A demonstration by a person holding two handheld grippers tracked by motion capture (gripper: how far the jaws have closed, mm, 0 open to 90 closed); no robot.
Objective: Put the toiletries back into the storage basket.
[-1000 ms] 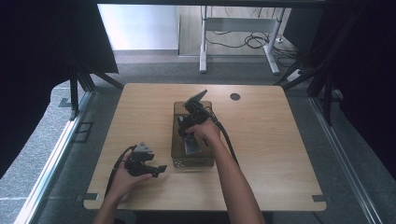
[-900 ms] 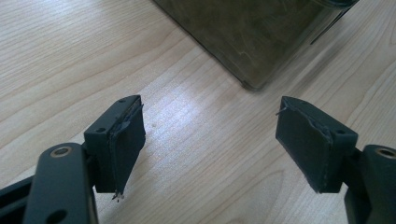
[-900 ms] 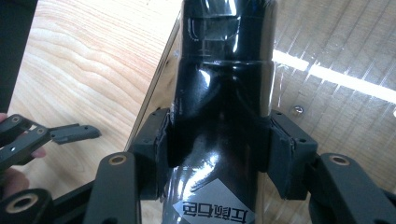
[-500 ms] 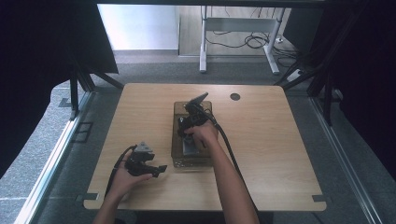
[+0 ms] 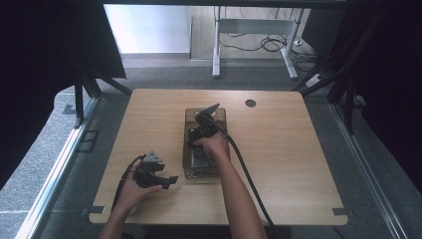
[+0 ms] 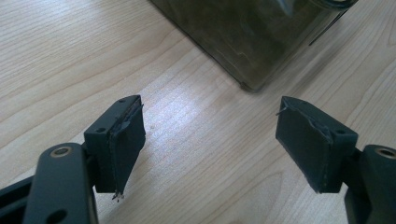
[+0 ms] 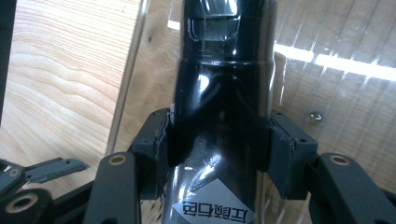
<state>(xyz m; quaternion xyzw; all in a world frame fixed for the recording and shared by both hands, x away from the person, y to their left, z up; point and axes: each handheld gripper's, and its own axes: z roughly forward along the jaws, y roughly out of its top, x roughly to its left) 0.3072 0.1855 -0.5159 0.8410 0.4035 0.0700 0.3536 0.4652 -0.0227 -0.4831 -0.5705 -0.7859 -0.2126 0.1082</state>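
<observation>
A glossy black bottle [image 7: 219, 84] with a grey printed label lies inside a smoky see-through box [image 5: 219, 118] at the middle of the wooden table. My right gripper [image 7: 217, 135] is shut on the bottle's body, one pad on each side. In the high view the right gripper [image 5: 201, 132] reaches down into the box and hides the bottle. My left gripper [image 5: 168, 181] rests in the hand on the table, left of the box's near corner. Its jaws stand wide open over bare wood in the left gripper view [image 6: 210, 135], the box corner [image 6: 254, 60] just beyond.
The table [image 5: 298, 164] has a small round dark grommet [image 5: 250, 103] at the back right. The box's thin clear wall [image 7: 133, 74] runs close along the bottle. Bare wood lies on both sides of the box. A white desk frame [image 5: 249, 30] stands on the floor beyond.
The right hand with its gripper has shifted slightly nearer and lower in the box. The left gripper has stayed where it was.
</observation>
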